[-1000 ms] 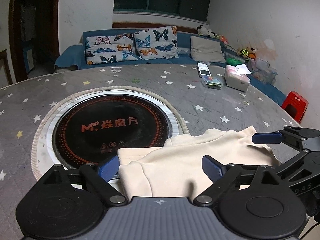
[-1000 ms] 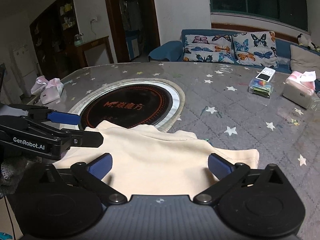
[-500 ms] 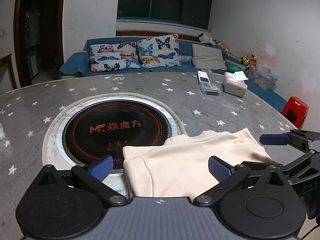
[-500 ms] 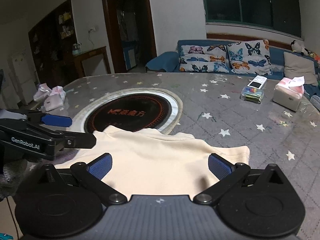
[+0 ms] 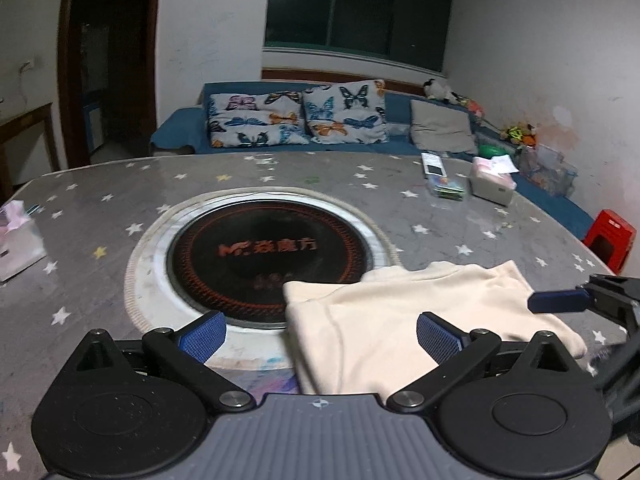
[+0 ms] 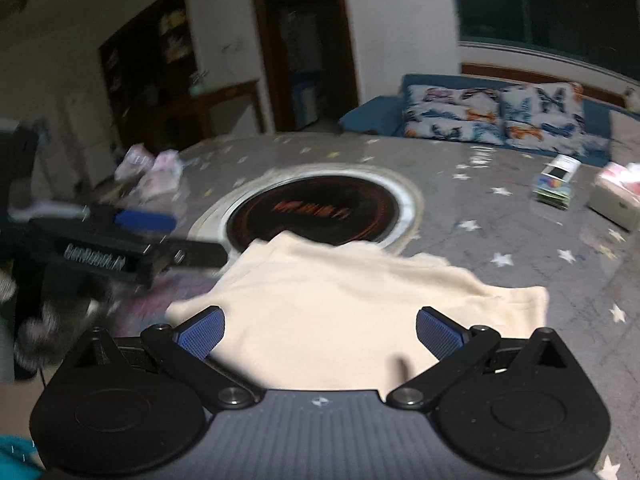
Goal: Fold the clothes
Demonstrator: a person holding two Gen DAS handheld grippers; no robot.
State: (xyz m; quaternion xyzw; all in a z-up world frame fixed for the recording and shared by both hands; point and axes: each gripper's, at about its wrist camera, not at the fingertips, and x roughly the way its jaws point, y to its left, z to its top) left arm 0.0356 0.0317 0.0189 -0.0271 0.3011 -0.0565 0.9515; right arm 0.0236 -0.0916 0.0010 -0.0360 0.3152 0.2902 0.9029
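A cream garment lies folded on the grey star-patterned table, its far edge over the black round cooktop. It also shows in the right wrist view. My left gripper is open and empty, raised above the garment's left near edge. My right gripper is open and empty above the garment's near edge. Each gripper shows in the other's view: the right one at the right edge, the left one at the left. The right wrist view is blurred.
A tissue box, a remote and a small clear box lie at the table's far right. Pink packets lie at the far left. A blue sofa with butterfly cushions stands behind. A red stool stands at right.
Both grippers have risen and pulled back from the garment, with the views tilting up. The left gripper's jaws have widened. The garment lies still.
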